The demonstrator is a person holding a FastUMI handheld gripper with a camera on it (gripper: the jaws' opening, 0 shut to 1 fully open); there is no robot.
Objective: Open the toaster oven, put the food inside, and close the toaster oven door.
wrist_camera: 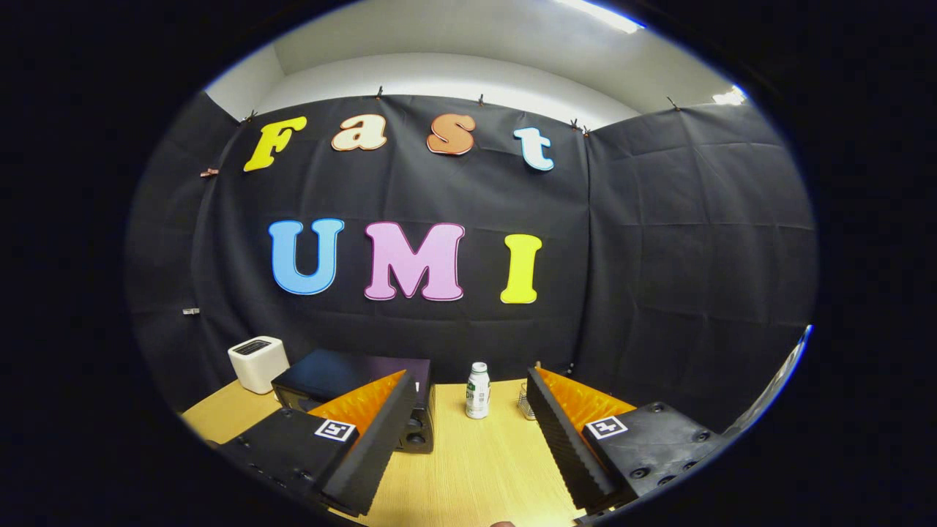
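A black toaster oven (344, 377) stands on the wooden table (468, 468), partly hidden behind my left finger (373, 439); its door cannot be made out from here. My gripper (468, 413) is open, held above the table with nothing between its fingers. The right finger (567, 439) hides most of a small wire item (525, 402) on the table; what it is I cannot tell. The oven lies just ahead of the left finger.
A white toaster (258, 363) sits at the table's back left, beside the oven. A small white bottle with a green label (477, 391) stands upright beyond the fingers, between them. The black cloth wall closes the table off behind.
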